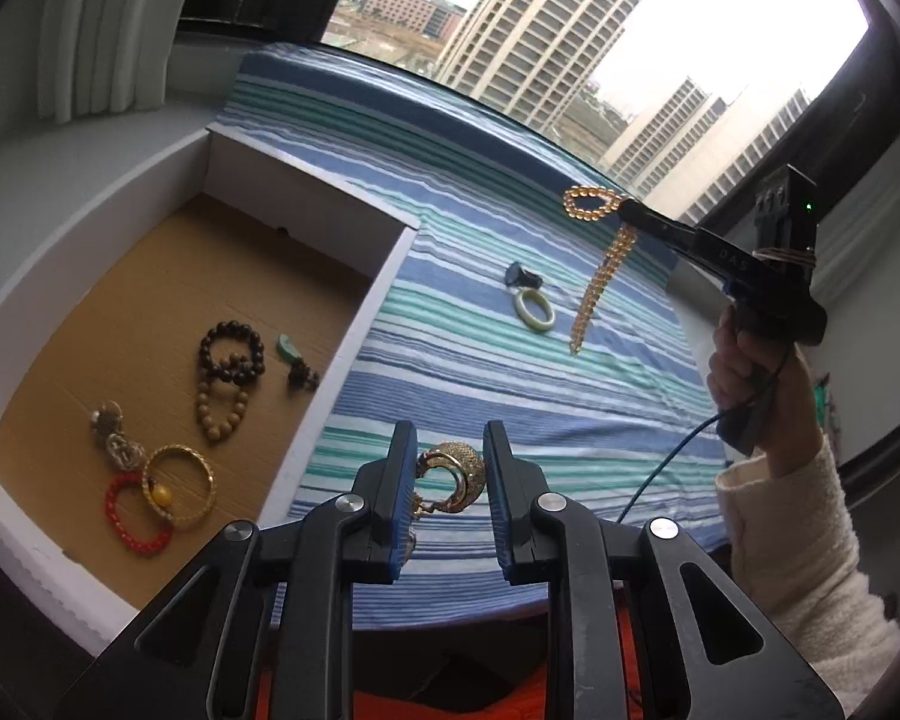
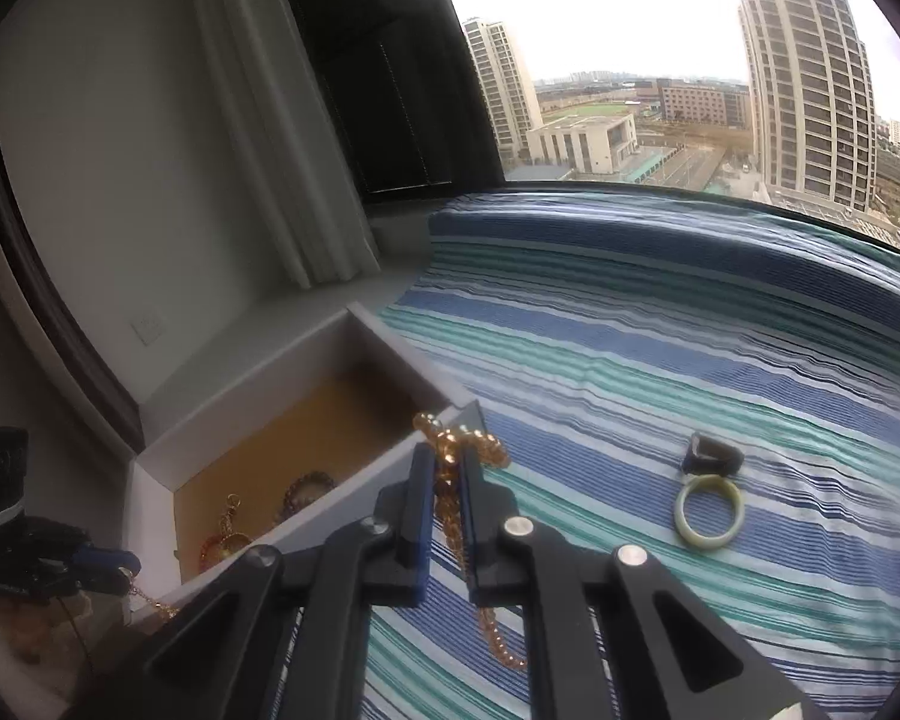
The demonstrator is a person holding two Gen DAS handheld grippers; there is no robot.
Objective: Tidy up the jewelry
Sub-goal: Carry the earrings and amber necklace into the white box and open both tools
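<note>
While both my tools hang above the striped cloth, this is how things lie.

Left jaws: my left gripper (image 1: 450,480) is narrowed onto a gold mesh ornament (image 1: 457,476), low in the centre of the left wrist view; a thin gold chain hangs from it, seen at lower left of the right wrist view.

Right jaws: my right gripper (image 2: 448,483) is clamped tight on an amber bead strand (image 2: 450,456); a loop stands above the tips and the rest dangles free below, clear of the cloth.

Right hand: my right hand (image 1: 750,384), in a cream fleece sleeve (image 1: 798,546), grips the handle at the right edge of the left wrist view.

Box: a white box (image 1: 306,186) with a brown cardboard floor sits at the left, its wall just beside the cloth.

In the box: dark bead bracelet (image 1: 231,348), tan bead bracelet (image 1: 221,414), green pendant (image 1: 286,348), gold bangle (image 1: 179,483), red bracelet (image 1: 135,516) and a small metallic piece (image 1: 114,435).

On the cloth: a pale green bangle (image 2: 708,510) lies flat with a dark ring (image 2: 712,454) just beside it, right of centre, well apart from the box.

Surface: striped cloth (image 2: 660,360) in blue, teal and white, running to the window (image 2: 630,30).
</note>
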